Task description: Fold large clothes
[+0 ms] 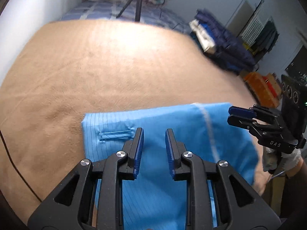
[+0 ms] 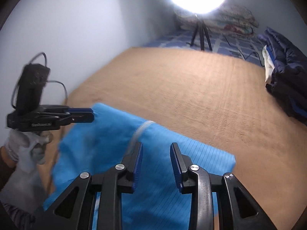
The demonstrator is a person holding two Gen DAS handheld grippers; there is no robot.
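A bright blue pinstriped garment [image 1: 159, 118] lies folded on the tan blanket [image 1: 105, 67], with a welt pocket [image 1: 115, 134] and a pale seam [image 1: 208, 120] showing. My left gripper [image 1: 154, 129] hovers over its near part, jaws apart, only the cloth's flat surface visible through the gap. From the right wrist view the same gripper [image 2: 92, 115] sits at the garment's [image 2: 172, 153] left corner. My right gripper [image 2: 156, 143] is also open above the cloth, with nothing between its fingers. In the left wrist view it [image 1: 229, 115] is at the garment's right corner, held by a gloved hand [image 1: 287, 157].
A ring light on a tripod [image 2: 200, 32] stands beyond the blanket on a blue checked bedspread [image 2: 230, 42], with folded quilts [image 2: 234, 19] behind. A dark blue pile of clothes [image 2: 287, 76] lies at the right. Orange crates [image 1: 262, 88] sit past the bed's edge. A wall [image 2: 67, 38] bounds the left.
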